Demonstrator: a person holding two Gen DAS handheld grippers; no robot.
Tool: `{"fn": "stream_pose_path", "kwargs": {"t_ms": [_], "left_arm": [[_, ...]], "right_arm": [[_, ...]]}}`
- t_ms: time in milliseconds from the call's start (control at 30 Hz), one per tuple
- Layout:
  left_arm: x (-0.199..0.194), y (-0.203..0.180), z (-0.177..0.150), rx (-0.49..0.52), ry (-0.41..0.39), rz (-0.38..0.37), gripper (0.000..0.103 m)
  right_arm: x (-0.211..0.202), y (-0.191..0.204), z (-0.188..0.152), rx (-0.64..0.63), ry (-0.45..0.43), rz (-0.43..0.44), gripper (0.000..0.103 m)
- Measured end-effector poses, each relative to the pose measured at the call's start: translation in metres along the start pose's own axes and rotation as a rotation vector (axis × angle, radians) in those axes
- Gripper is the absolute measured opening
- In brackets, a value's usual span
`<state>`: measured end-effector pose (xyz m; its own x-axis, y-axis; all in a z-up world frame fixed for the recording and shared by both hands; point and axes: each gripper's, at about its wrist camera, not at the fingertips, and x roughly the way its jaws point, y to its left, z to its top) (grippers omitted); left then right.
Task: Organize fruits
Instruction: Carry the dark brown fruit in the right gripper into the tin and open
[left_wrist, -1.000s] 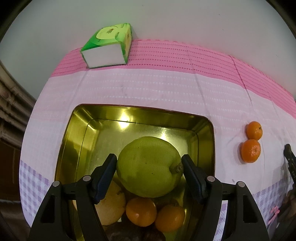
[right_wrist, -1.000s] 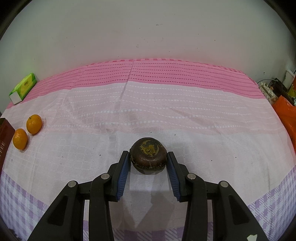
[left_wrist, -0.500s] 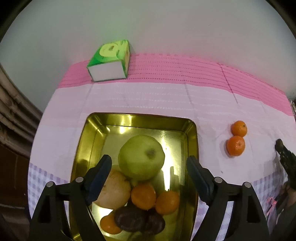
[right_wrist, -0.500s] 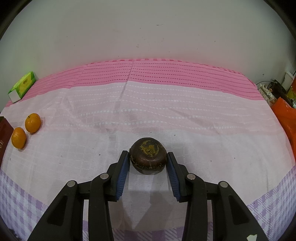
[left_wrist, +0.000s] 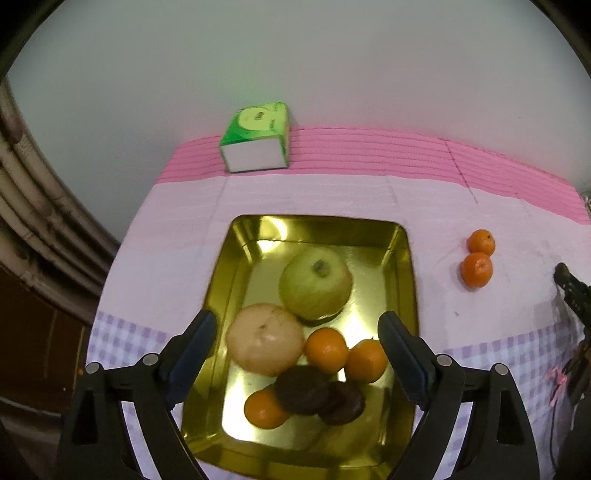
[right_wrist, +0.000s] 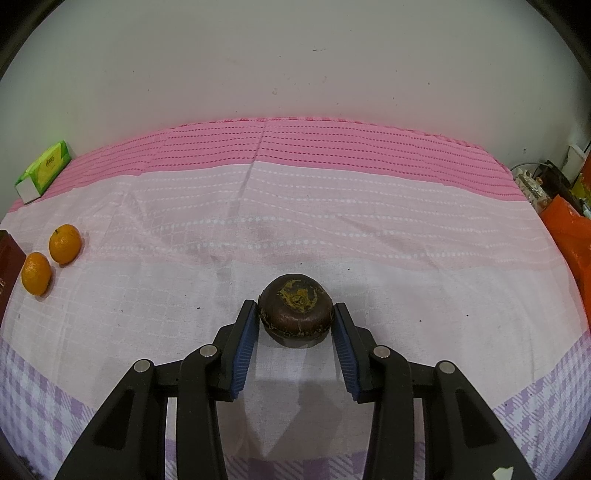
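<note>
A gold tray (left_wrist: 400, 236) holds a green apple (left_wrist: 314, 282), a pale pear (left_wrist: 264, 338), three small oranges (left_wrist: 327, 349) and two dark brown fruits (left_wrist: 303, 393). My left gripper (left_wrist: 297, 345) is open and empty above the tray's near half. Two loose oranges (left_wrist: 476, 268) lie on the cloth right of the tray; they also show in the right wrist view (right_wrist: 64, 243). My right gripper (right_wrist: 295, 325) is shut on a dark brown fruit (right_wrist: 295, 314) that rests on the cloth.
A green tissue box (left_wrist: 256, 138) stands at the back by the wall, also in the right wrist view (right_wrist: 44, 170). A dark red box edge (right_wrist: 7, 266) is at far left. An orange bag and clutter (right_wrist: 565, 221) sit at the table's right end.
My left gripper let go of the green apple into the tray, opened wide and pulled up and back. The right gripper and its dark fruit have stayed still.
</note>
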<state>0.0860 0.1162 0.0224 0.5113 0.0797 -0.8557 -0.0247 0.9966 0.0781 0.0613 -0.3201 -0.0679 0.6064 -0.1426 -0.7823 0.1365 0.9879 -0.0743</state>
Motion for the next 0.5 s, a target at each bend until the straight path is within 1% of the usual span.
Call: {"fn": "stream_pose_path", "kwargs": {"t_ms": [367,500], "left_arm": [[-0.003,0.025,-0.023,-0.051,-0.007,0.046,0.090],[-0.001,0.031,-0.028,-0.056,0.000,0.075,0.090]], "right_arm": [[0.000,0.002,0.001,0.034,0.014,-0.011,0.038],[0.000,0.005,0.002,0.028,0.022,-0.025,0.038]]}}
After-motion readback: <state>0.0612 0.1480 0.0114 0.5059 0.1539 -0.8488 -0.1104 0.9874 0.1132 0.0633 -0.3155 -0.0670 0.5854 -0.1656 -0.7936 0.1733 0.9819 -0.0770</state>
